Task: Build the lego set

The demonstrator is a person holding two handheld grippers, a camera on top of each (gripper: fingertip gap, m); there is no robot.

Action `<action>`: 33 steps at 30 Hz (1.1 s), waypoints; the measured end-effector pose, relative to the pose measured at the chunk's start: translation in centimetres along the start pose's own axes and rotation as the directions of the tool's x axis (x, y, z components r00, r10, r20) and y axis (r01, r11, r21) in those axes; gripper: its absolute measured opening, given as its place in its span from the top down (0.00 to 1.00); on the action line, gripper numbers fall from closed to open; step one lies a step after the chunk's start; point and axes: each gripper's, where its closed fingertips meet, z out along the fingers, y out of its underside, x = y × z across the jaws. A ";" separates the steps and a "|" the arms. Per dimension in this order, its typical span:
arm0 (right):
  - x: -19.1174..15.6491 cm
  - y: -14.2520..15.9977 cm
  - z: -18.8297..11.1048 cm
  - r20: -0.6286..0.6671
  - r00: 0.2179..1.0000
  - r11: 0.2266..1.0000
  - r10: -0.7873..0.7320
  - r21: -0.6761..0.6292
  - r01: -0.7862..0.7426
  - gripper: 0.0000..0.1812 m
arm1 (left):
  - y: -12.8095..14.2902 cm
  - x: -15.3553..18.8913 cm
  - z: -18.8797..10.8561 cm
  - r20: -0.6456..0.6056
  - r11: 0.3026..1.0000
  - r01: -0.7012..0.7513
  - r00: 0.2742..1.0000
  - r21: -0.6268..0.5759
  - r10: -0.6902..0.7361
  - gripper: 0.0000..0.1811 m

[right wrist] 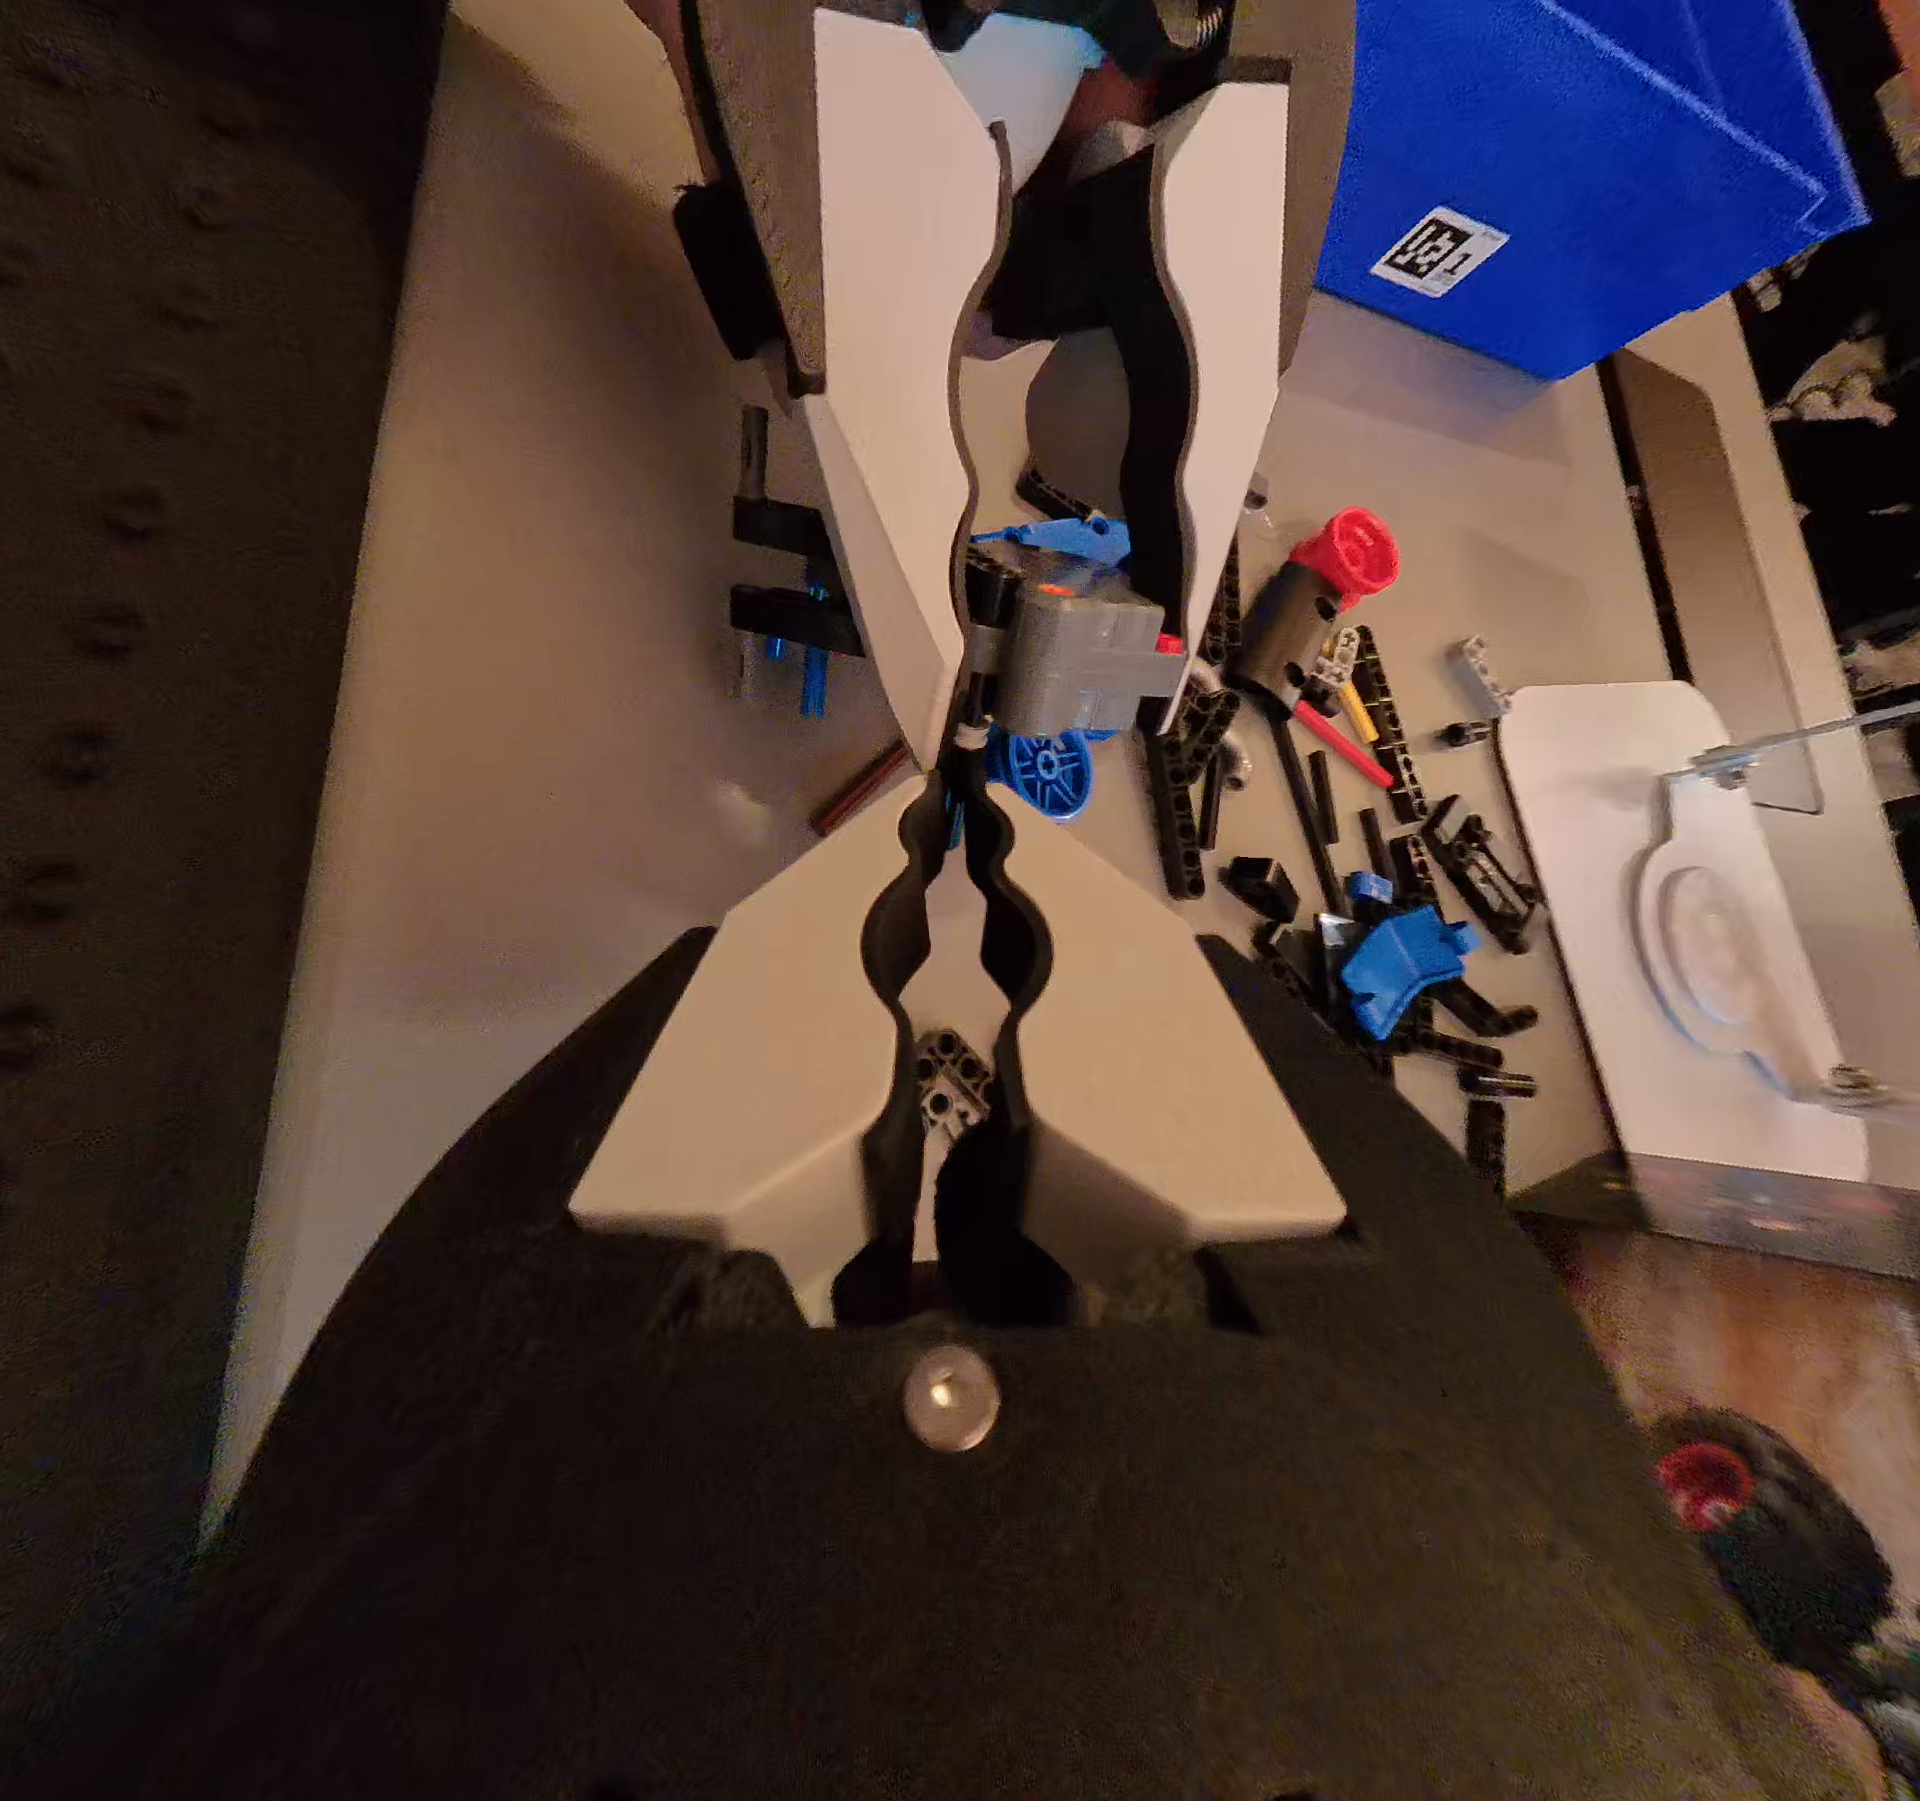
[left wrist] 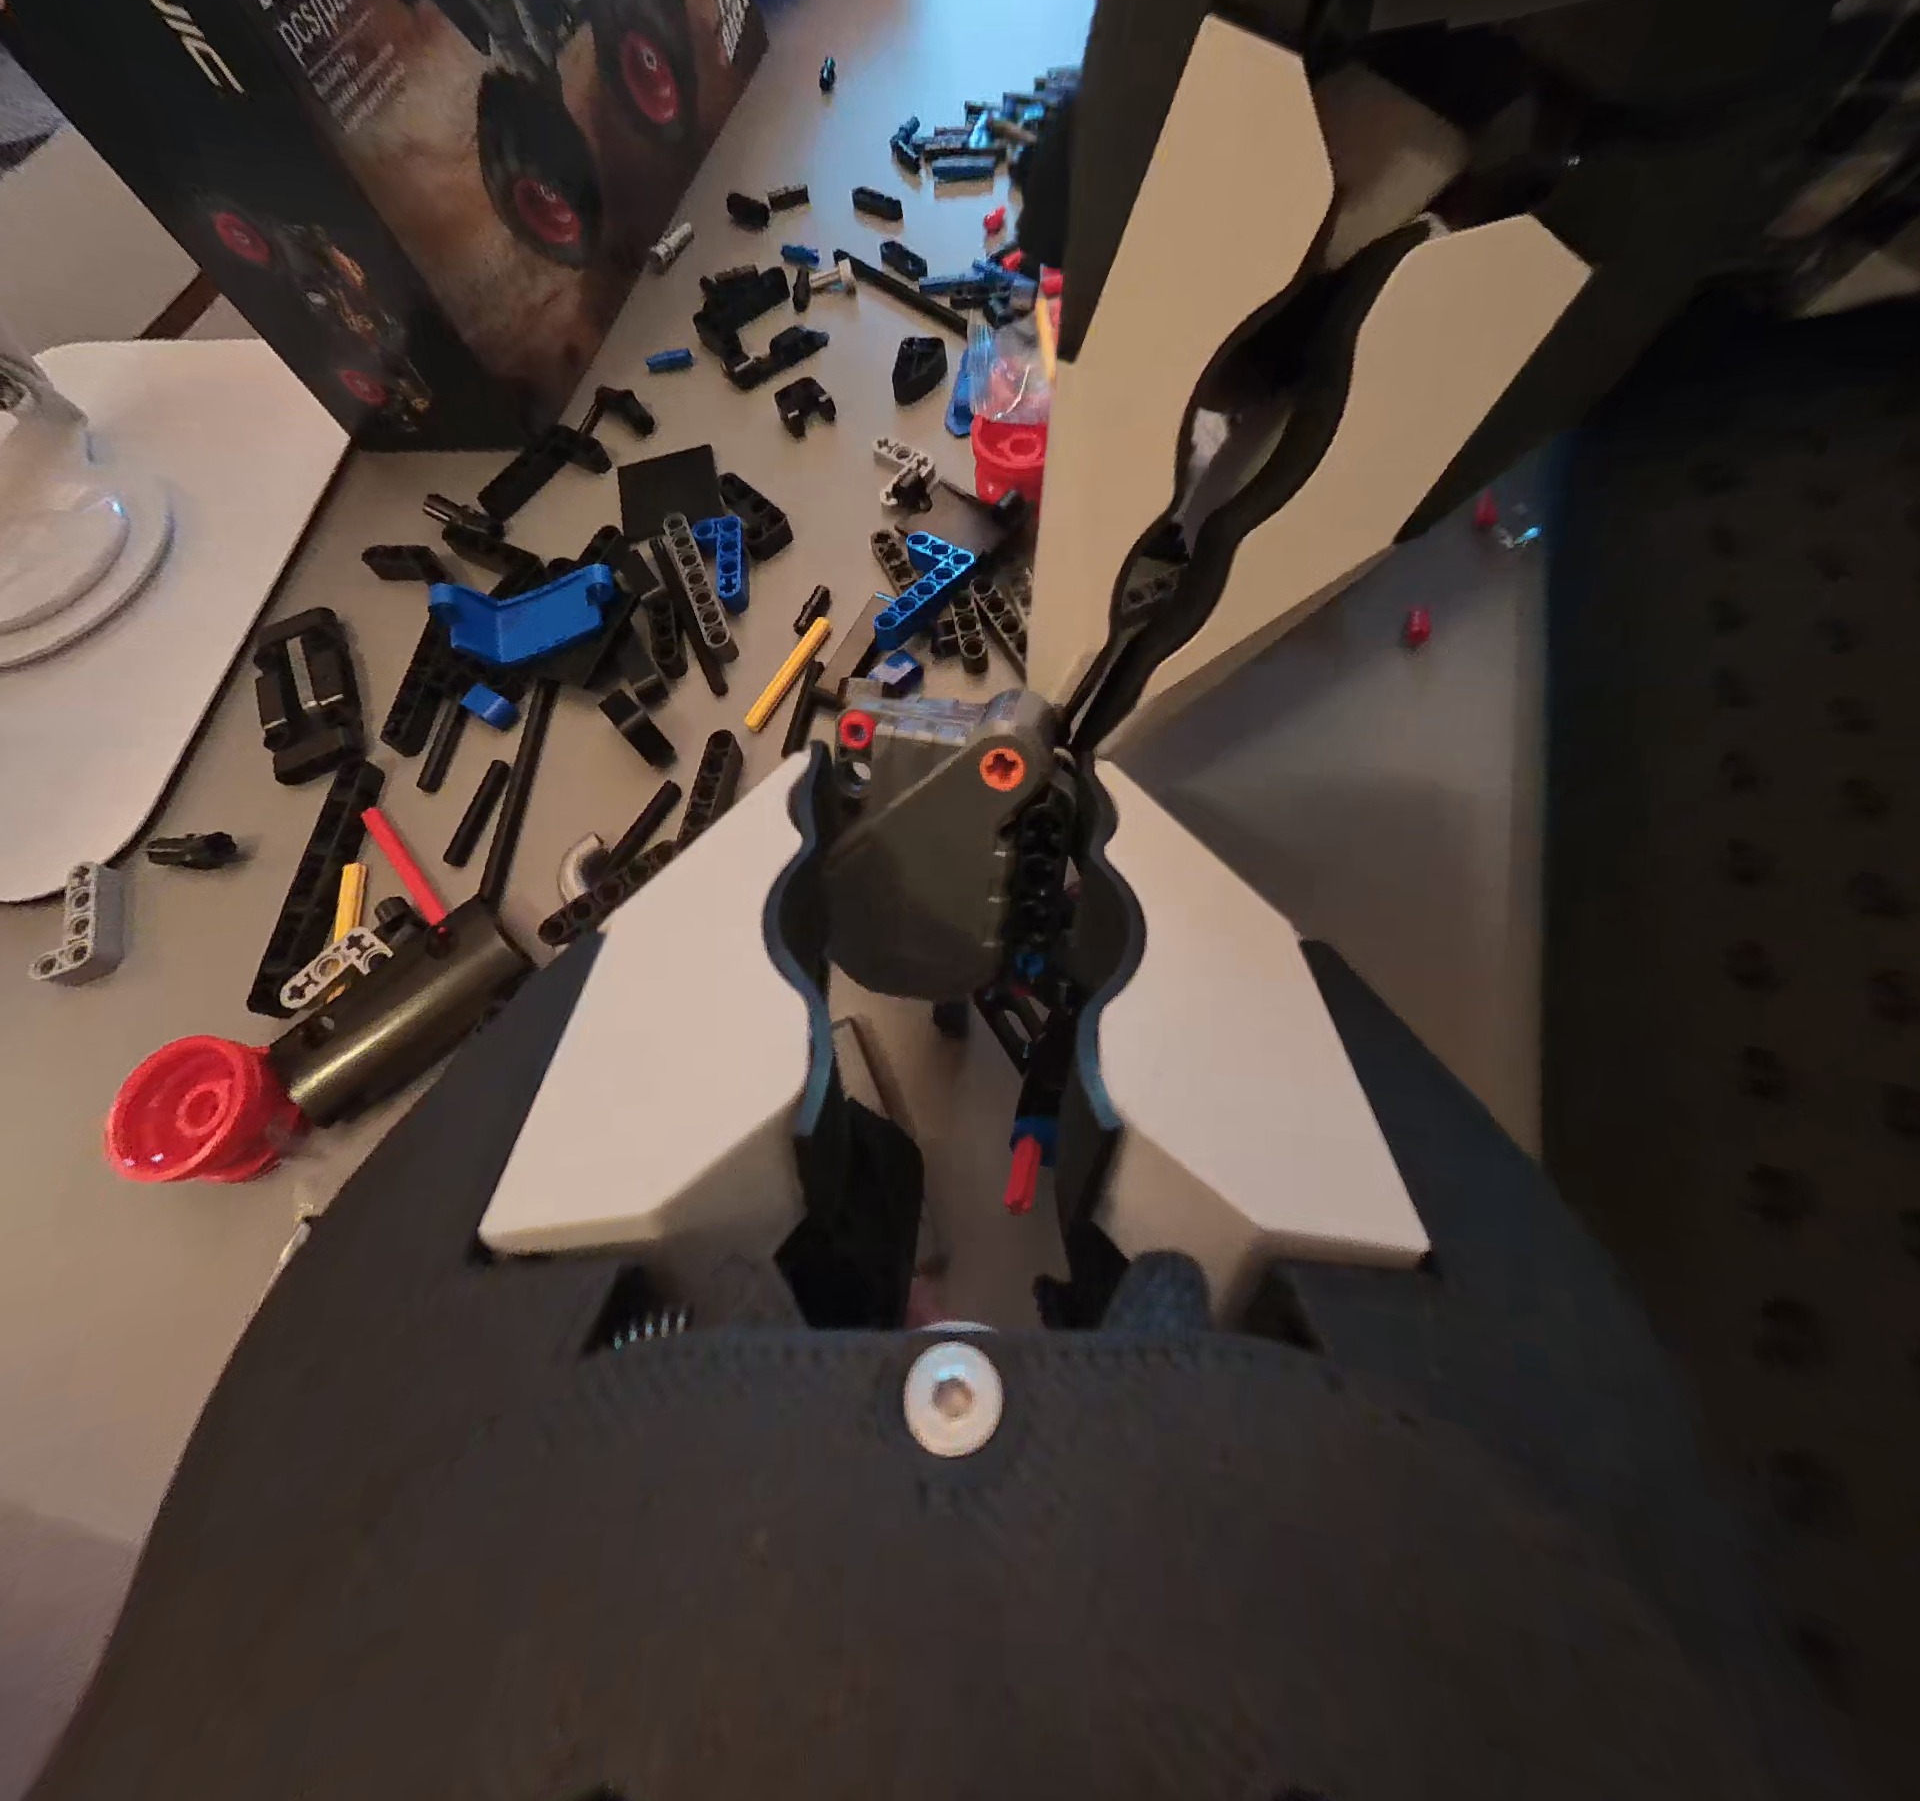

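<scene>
My left gripper point(left wrist: 956, 816) is shut on a grey motor block point(left wrist: 925, 858) with an orange axle hole; a black beam point(left wrist: 1039, 878) is fixed along the block's right side. The block is held above the table. My right gripper point(left wrist: 1075, 723) comes in from the upper right, with its tips meeting at the block's top right corner. In the right wrist view my right gripper point(right wrist: 958, 801) is shut on a thin black part point(right wrist: 971, 764) that sticks out of the block point(right wrist: 1081, 660). The left gripper point(right wrist: 1060, 702) reaches in from above.
Several loose black, blue, yellow and red pieces point(left wrist: 644, 608) lie on the grey table point(left wrist: 156, 1284). A red hub on a dark cylinder point(left wrist: 197, 1107) lies at the left. The set's box point(left wrist: 416, 141) stands behind, beside a white mat point(left wrist: 187, 556). There is a blue bin point(right wrist: 1558, 89), and a blue wheel point(right wrist: 1049, 769) lies under the block. My two grippers' fingertips are within a few centimetres of each other.
</scene>
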 end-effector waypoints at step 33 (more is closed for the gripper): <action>-2.6 -2.5 3.3 0.224 0.956 0.965 0.188 0.139 -0.222 0.97 | 2.9 1.6 -3.5 -0.147 0.996 0.055 0.987 -0.074 -0.065 0.70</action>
